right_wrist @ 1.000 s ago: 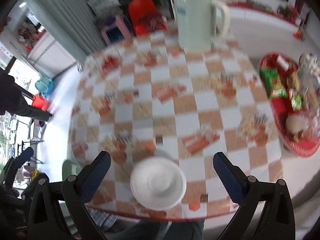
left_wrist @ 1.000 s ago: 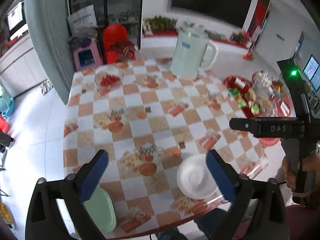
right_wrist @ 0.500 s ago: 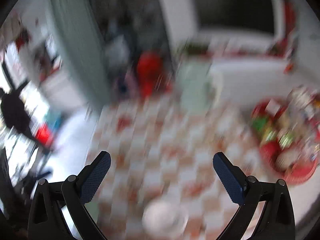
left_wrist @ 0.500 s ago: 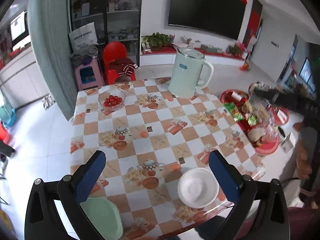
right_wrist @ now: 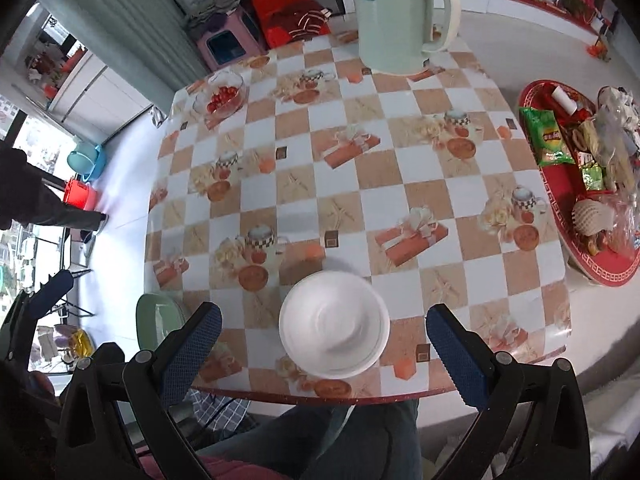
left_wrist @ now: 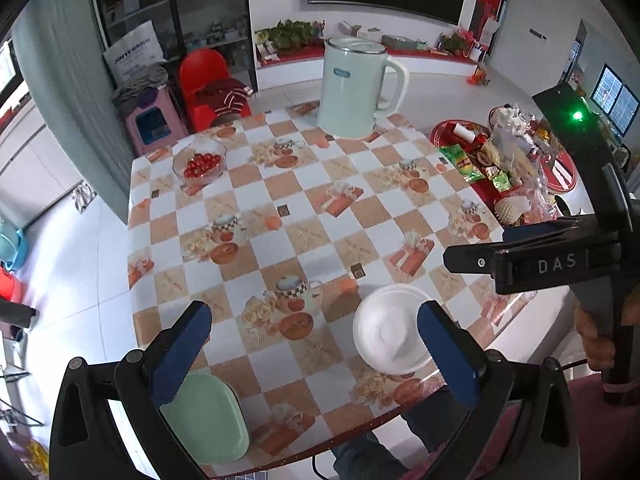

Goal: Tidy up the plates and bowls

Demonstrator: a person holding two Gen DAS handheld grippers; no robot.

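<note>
A white bowl (left_wrist: 390, 330) (right_wrist: 334, 336) sits upright near the front edge of the checked table (left_wrist: 312, 200). A pale green plate (left_wrist: 204, 416) (right_wrist: 154, 322) lies at the front left corner, partly hidden by a finger in each view. My left gripper (left_wrist: 314, 354) hovers open above the front edge, the plate under its left finger and the bowl by its right finger. My right gripper (right_wrist: 324, 346) is open too, its fingers wide on either side of the bowl and above it. Neither holds anything. In the left wrist view a hand holds the right tool's black body (left_wrist: 556, 266).
A pale green jug (left_wrist: 352, 88) stands at the back of the table. A glass bowl of cherry tomatoes (left_wrist: 199, 160) is at the back left, and a red tray of snacks (left_wrist: 500, 160) fills the right side. A person's legs (right_wrist: 320, 440) are below the front edge.
The right gripper swung up in a blur, then came back down over the white bowl, now closer. The left gripper's view shifted slightly. The bowl and plate stayed put.
</note>
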